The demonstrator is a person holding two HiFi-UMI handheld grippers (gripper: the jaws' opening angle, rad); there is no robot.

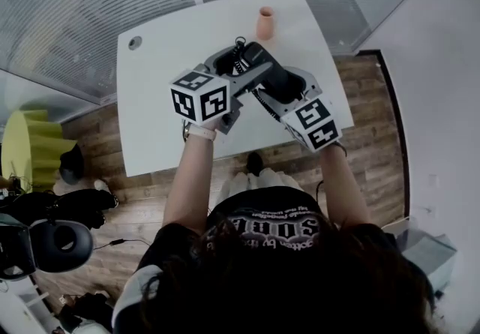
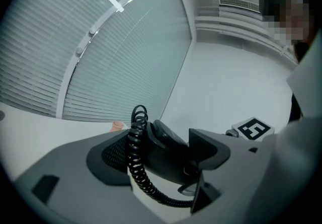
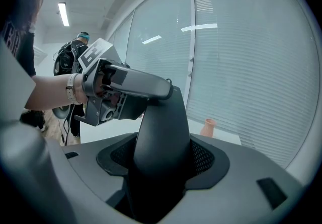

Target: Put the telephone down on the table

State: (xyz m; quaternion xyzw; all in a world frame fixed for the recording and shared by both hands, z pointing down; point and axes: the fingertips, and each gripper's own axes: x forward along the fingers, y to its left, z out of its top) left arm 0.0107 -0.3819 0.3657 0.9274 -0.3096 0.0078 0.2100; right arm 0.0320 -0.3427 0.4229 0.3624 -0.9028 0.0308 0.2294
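Observation:
A black telephone handset [image 1: 264, 64] with a coiled cord [image 1: 239, 55] is held in the air above the white table [image 1: 161, 70]. My right gripper [image 1: 281, 88] is shut on its lower part; in the right gripper view the handset [image 3: 161, 137] stands up between the two grey jaws. My left gripper [image 1: 247, 73] comes in from the left and clamps the handset's other end [image 3: 163, 92]. In the left gripper view the handset [image 2: 166, 140] lies between the jaws, with the cord [image 2: 135, 152] looping across in front. No telephone base is visible.
A small terracotta vase [image 1: 265, 23] stands near the table's far edge, just beyond the grippers. A round cable hole [image 1: 135, 43] sits in the far left corner. Windows with blinds lie past the table. A yellow chair [image 1: 34, 145] and dark gear [image 1: 52, 242] are on the wooden floor to the left.

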